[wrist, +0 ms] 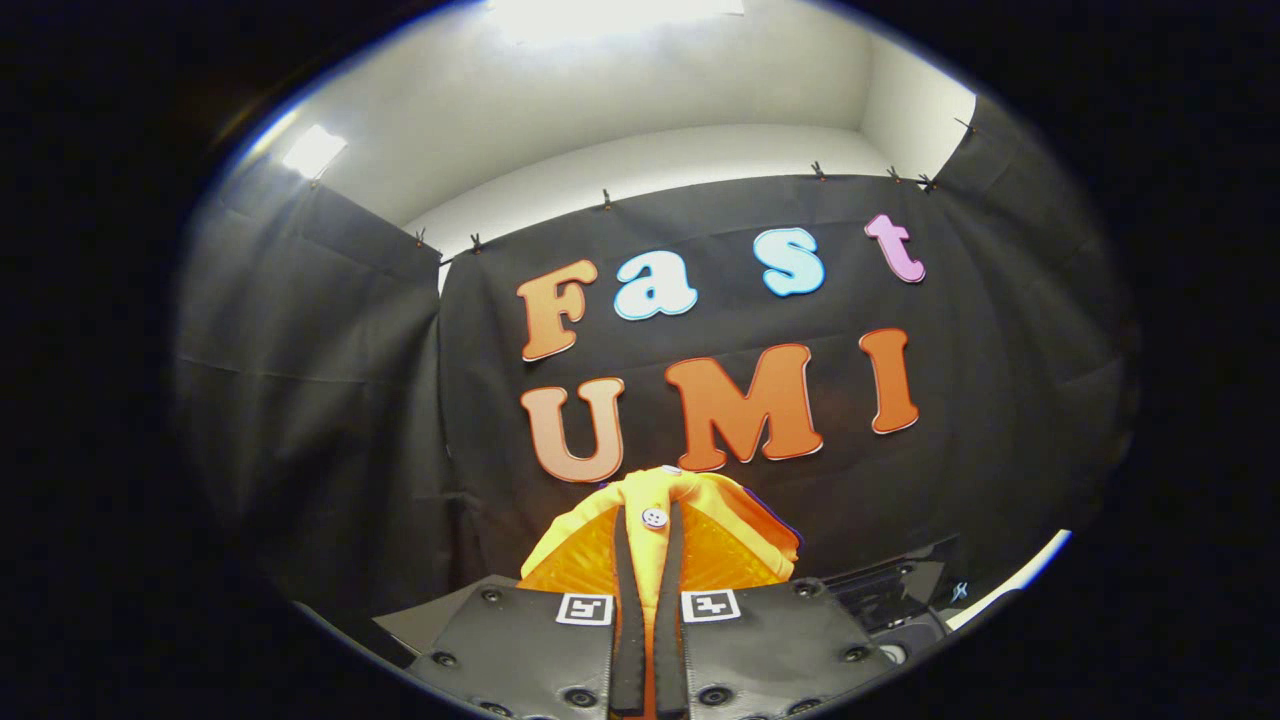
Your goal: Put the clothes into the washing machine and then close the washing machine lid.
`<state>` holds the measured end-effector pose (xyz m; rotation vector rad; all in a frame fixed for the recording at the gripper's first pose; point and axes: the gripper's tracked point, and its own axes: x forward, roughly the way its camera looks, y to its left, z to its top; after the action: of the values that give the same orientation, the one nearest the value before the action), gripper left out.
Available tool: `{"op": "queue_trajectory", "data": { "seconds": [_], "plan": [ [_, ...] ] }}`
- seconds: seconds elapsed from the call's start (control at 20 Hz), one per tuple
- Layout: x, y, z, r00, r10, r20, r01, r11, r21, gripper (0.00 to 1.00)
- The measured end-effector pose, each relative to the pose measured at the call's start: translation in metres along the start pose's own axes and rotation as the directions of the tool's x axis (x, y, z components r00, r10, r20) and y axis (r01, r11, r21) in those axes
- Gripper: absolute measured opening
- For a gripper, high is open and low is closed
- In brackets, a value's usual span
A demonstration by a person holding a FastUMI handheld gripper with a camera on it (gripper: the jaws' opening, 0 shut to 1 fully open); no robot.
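Fingers of the gripper [650,540] are clenched on an orange-and-yellow garment with a small white button [654,516], both pads pressing a fold of its cloth. Held up between and just ahead of the fingers, the garment [735,545] hangs before the black cloth wall [330,420].

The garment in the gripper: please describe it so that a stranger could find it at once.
Start at the black cloth wall of the booth. In front of it the gripper is shut on an orange garment, which bulges beyond the fingers. It is bright orange, with one small white button.
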<state>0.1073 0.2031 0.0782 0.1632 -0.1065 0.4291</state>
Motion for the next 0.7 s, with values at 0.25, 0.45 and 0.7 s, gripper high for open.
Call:
{"op": "queue_trajectory", "data": {
  "seconds": [0.25, 0.45, 0.7],
  "plan": [
    [-0.014, -0.094, -0.015, 0.998, -0.062, -0.015, 0.062, 0.998, -0.015, 0.11],
    [-0.023, -0.153, -0.051, 0.995, -0.068, -0.077, 0.068, 0.998, -0.001, 0.11],
    [-0.025, -0.199, -0.096, 0.990, -0.038, -0.139, 0.041, 0.999, 0.019, 0.11]
  ]
}}
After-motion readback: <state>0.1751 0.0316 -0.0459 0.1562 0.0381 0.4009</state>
